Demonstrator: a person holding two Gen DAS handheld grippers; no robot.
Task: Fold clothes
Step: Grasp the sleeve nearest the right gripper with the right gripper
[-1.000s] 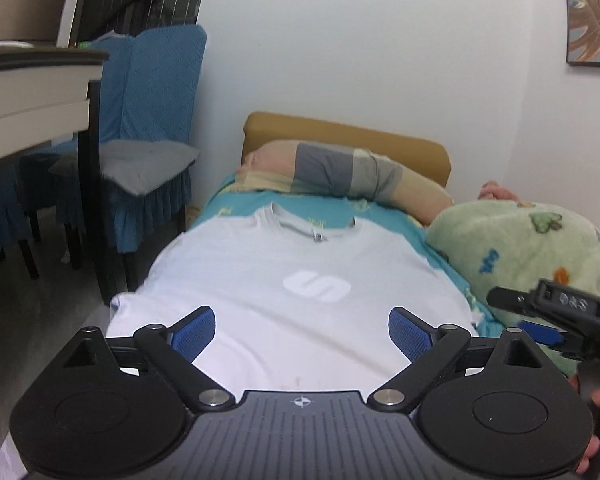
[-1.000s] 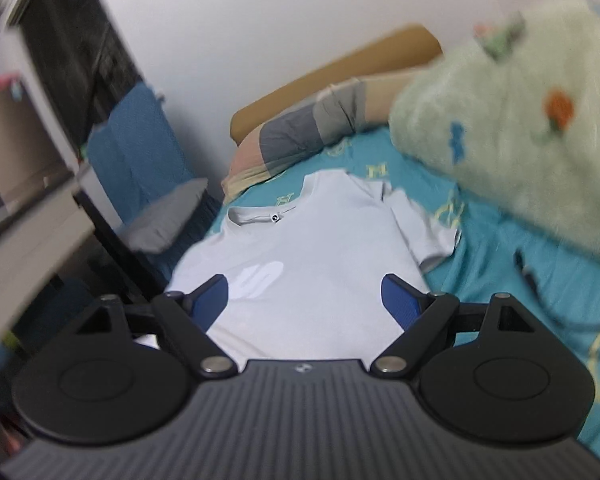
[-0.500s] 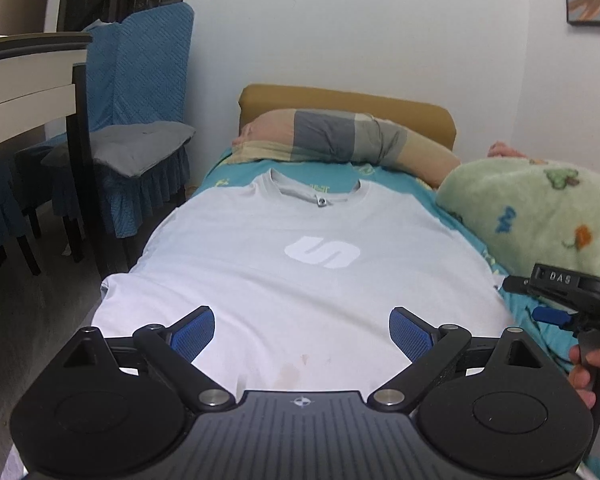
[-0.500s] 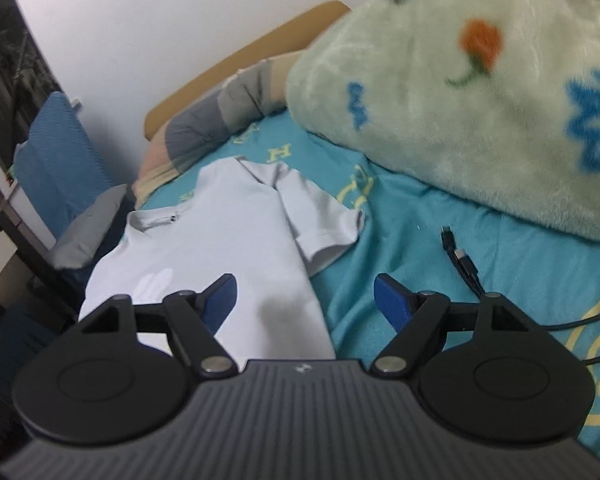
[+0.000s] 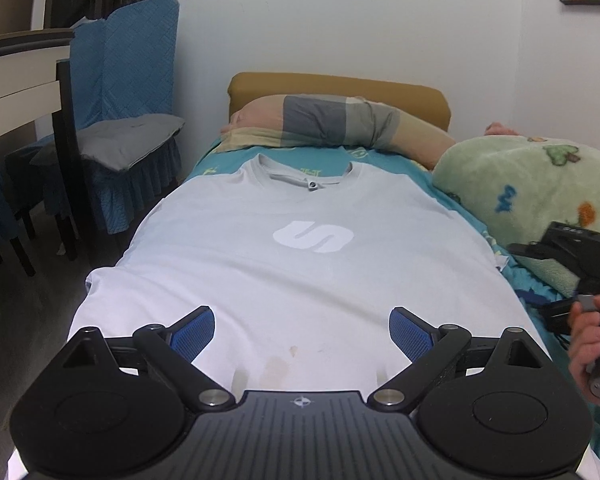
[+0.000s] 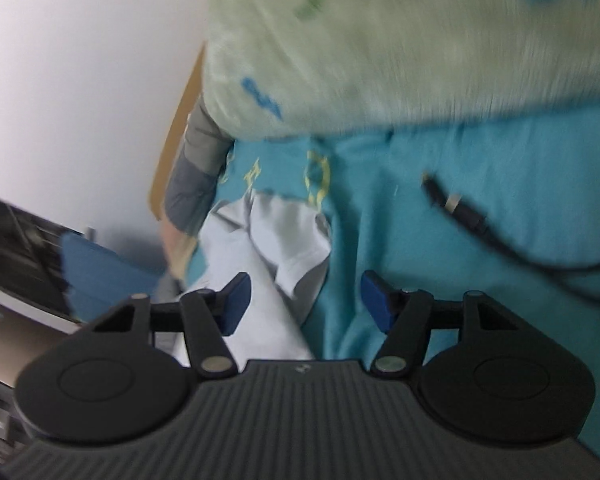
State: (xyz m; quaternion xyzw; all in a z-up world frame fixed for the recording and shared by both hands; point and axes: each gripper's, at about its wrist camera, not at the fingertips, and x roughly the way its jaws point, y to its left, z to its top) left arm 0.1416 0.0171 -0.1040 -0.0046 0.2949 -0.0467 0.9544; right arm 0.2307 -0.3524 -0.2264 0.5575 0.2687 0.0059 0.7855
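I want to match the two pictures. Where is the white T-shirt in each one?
Left wrist view: the white T-shirt fills the middle, spread flat on the bed.
Right wrist view: only its sleeve and side edge show, lower middle, just left of centre.
Shared landmark: the green fleece blanket.

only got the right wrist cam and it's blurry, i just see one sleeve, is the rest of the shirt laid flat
Observer: Yes, the t-shirt lies spread flat on the bed, front up, with a white logo on the chest.
Operator: what's the left doing
Observer: The left gripper is over the lower part of the shirt, fingers open, nothing between them.
Operator: anything on the fabric there
Observer: A faint brownish stain low on the shirt, just in front of that gripper.
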